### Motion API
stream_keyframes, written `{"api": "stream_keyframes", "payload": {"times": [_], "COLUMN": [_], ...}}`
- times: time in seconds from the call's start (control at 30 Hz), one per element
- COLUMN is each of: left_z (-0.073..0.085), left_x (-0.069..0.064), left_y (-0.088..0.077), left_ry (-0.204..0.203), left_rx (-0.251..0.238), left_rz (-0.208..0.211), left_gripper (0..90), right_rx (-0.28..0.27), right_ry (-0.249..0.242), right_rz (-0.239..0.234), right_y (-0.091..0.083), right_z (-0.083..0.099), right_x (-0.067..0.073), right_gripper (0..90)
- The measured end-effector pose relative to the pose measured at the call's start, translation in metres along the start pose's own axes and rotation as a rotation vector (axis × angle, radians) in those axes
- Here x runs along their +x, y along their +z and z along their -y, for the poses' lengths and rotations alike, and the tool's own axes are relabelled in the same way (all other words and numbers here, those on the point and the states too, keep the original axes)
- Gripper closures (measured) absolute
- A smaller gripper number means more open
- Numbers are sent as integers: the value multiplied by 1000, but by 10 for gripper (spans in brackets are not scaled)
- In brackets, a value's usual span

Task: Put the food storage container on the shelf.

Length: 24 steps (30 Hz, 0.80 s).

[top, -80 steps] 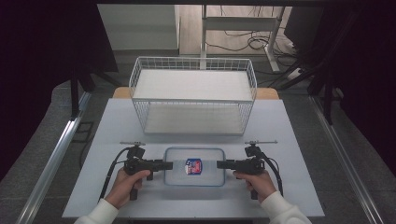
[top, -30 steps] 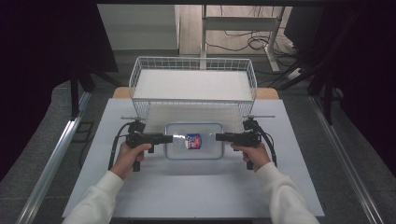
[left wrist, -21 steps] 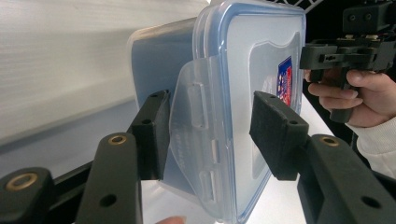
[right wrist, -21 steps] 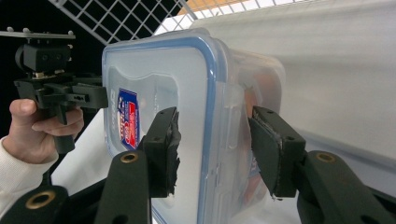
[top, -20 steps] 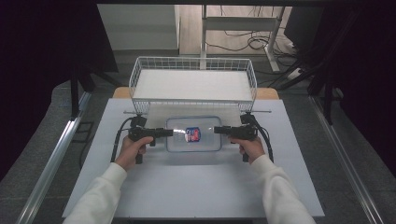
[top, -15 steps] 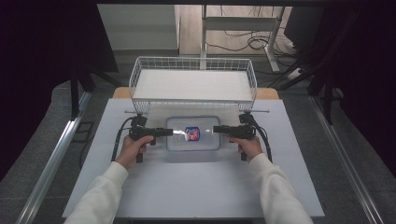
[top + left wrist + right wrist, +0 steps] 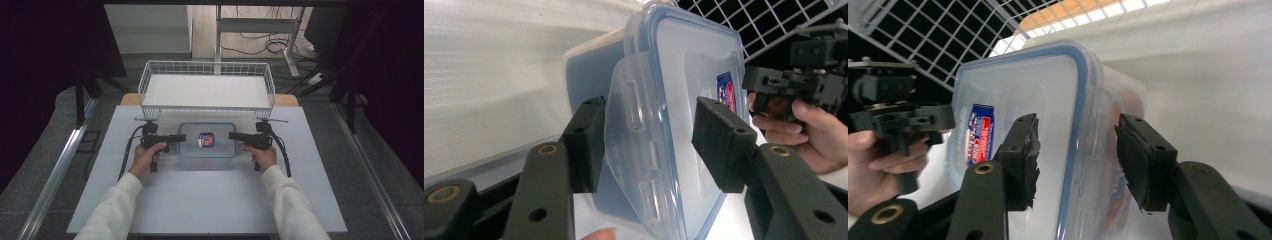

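Note:
A clear plastic container (image 7: 220, 148) with a blue-rimmed lid and a red and blue label (image 7: 206, 139) sits between my two grippers, just in front of the wire basket (image 7: 146, 85). My left gripper (image 7: 182, 137) holds its left end and my right gripper (image 7: 231, 135) holds its right end. In the left gripper view, the left gripper (image 7: 651, 145) has its pads either side of the container (image 7: 684, 75) and its side latch flap (image 7: 629, 130). In the right gripper view, the right gripper (image 7: 1075, 160) likewise clamps the container (image 7: 1013, 85) at the lid edge.
The white wire basket stands at the far side of the grey table (image 7: 200, 200), its front wall close behind the container. Cables trail from both grippers. Metal rails run along the floor at left and right, and a desk frame stands behind the basket.
Both grippers and the container between them have moved away from the person, from the near middle of the table up to the basket's front wall. The arms are stretched further out.

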<state>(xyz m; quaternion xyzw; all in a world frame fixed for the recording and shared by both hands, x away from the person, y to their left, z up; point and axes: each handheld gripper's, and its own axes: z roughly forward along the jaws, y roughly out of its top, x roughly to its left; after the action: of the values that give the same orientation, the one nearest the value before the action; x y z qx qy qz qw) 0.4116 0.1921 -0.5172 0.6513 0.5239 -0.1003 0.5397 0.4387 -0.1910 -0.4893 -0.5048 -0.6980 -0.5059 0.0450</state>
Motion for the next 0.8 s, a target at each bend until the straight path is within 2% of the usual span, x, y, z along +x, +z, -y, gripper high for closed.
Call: {"api": "stream_keyframes", "payload": {"times": [0.1,0.2,0.23,0.33,0.37,0.4,0.43,0.5,0.57,0.67,0.8], "left_z": [0,0,1,2,3,3,6,11,18,32,53], "left_x": [3,3,0,-6,-8,-8,-13,-20,-28,-44,-63], "left_y": [2,2,2,0,-3,-3,-11,-20,-30,-44,-61], "left_ry": [-4,10,2,38,67,67,104,134,172,240,308], "left_rx": [-5,-10,-16,-8,-11,-11,-23,-29,-31,-10,-4], "left_rz": [-10,-17,-30,-86,-110,-110,-138,-169,-179,-186,-188], "left_gripper": [472,468,453,365,350,336,314,293,284,276,274], "right_rx": [-10,-22,-28,-37,-46,-46,-56,-67,-61,-26,19], "right_ry": [-37,-34,-32,-62,-83,-83,-142,-226,-310,-403,-504], "right_rz": [48,64,70,105,123,123,147,166,175,179,177], "right_y": [3,4,4,3,2,2,-4,-13,-22,-36,-47], "right_z": [1,3,3,6,6,6,9,13,18,27,43], "right_x": [5,7,8,14,17,17,27,37,47,58,68], "right_gripper": [507,492,480,414,396,396,381,372,365,364,426]}}
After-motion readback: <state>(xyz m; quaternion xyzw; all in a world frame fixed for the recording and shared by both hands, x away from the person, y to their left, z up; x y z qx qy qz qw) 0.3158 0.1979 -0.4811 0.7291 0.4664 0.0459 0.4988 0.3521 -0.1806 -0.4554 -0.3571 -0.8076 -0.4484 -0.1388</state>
